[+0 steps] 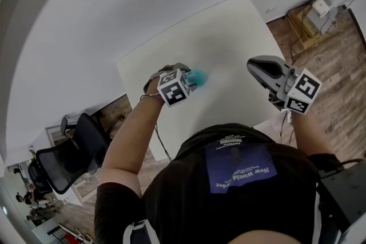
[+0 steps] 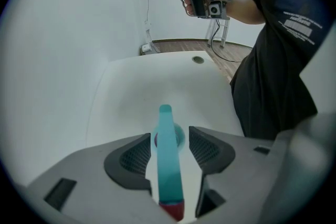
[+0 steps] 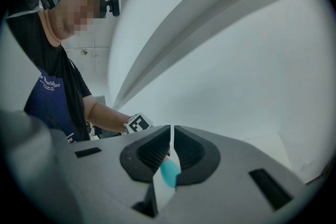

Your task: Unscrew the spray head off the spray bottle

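White bench [image 1: 229,31] lies under the left tool [image 2: 170,147], jaws wide astride the teal spray head [image 2: 167,176], not yet gripping it. Right tool [image 3: 171,152] closed, empty. Next, probably: clamp, then twist.

Head cam looks steeply down on the table [image 1: 229,26] from well above. Left gripper [image 1: 191,82] cam sits close over the table, aimed down at it. Right gripper [image 1: 255,67] cam hangs by the table's edge, facing level across it. Each gripper cam catches the other gripper.
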